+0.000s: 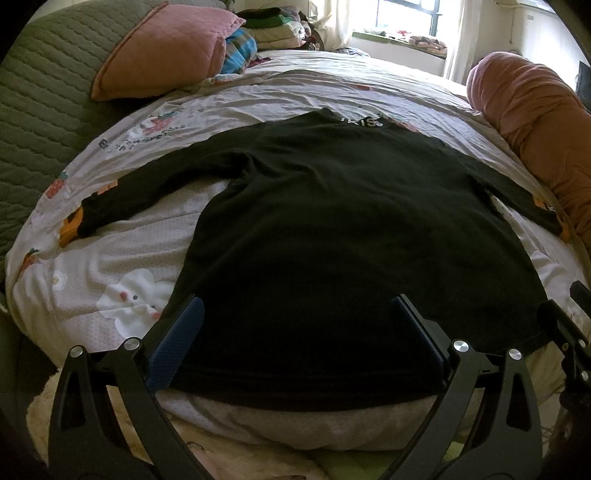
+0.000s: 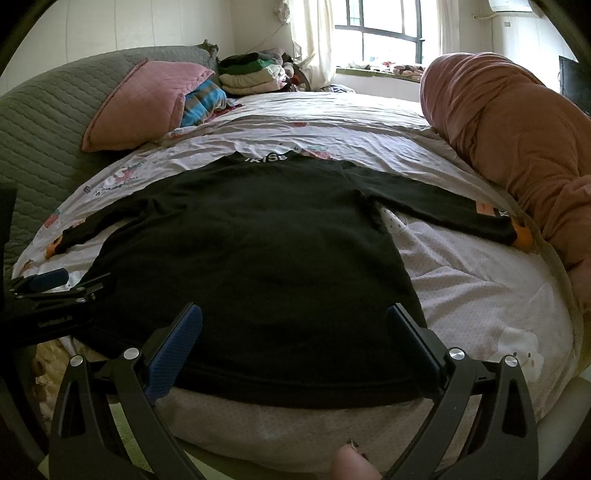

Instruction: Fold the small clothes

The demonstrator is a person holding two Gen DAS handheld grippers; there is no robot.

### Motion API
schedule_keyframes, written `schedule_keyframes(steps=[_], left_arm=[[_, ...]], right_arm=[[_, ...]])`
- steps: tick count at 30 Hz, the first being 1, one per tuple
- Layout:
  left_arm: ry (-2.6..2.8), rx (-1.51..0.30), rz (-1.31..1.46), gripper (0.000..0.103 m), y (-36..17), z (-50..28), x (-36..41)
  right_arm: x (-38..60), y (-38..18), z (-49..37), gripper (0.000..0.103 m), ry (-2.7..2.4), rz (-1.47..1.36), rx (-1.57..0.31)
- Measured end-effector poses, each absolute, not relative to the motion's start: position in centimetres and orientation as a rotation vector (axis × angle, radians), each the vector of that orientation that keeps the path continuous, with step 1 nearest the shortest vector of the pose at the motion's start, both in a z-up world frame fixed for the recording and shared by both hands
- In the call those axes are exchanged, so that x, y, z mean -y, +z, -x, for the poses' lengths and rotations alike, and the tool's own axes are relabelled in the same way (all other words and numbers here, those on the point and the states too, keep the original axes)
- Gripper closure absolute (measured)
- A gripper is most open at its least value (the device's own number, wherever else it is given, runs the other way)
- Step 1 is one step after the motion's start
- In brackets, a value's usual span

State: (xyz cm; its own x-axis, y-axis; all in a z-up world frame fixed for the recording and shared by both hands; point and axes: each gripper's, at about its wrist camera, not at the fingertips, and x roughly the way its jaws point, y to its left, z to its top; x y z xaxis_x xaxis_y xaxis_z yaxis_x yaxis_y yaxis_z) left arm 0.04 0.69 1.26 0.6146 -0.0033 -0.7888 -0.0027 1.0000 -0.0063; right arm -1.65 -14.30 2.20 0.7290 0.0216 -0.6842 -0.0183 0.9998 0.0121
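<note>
Left wrist view: a black long-sleeved shirt (image 1: 332, 229) lies flat on the bed (image 1: 122, 273), hem toward the camera, collar with white lettering at the far end. Both sleeves are spread out to the sides; the left sleeve (image 1: 147, 184) runs over the printed sheet, the right one reaches toward an orange-brown bundle of bedding (image 1: 535, 122). The left gripper (image 1: 295, 332) sits low at the hem with its fingers wide apart, one blue pad just off the shirt's left edge, the other over the cloth. Nothing is pinched between them. Part of the other tool shows at the right edge. A pink pillow (image 1: 166, 48) and a pile of clothes (image 1: 280, 26) sit well back.

Right wrist view: same shirt (image 2: 258, 251), same layout. The right gripper (image 2: 295, 332) is also at the hem, fingers spread wide and empty, straddling the right part of the bottom edge. The left tool shows at the left margin, near the hem's left corner. A fingertip (image 2: 351, 461) of the person shows at the bottom.

Judgement: the shirt looks laid out and smoothed, no fold made yet, so this is the start of the folding. The next move likely calls for pinching a sleeve or a side edge and bringing it across the body. The cloth is thin and limp, so a grip should take the edge cleanly without catching the sheet under it.
</note>
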Motion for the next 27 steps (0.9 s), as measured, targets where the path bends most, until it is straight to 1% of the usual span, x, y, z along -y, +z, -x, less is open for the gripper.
schedule_keyframes(steps=[13, 27], left_arm=[[-0.001, -0.908, 0.006, 0.009, 1.2, 0.0, -0.7], [0.011, -0.912, -0.005, 0.009, 1.5, -2.0, -0.6]], right_arm=[[14.3, 2.1, 1.6, 0.004, 0.02, -0.006, -0.756], [14.0, 1.7, -0.4, 0.004, 0.025, -0.018, -0.769]])
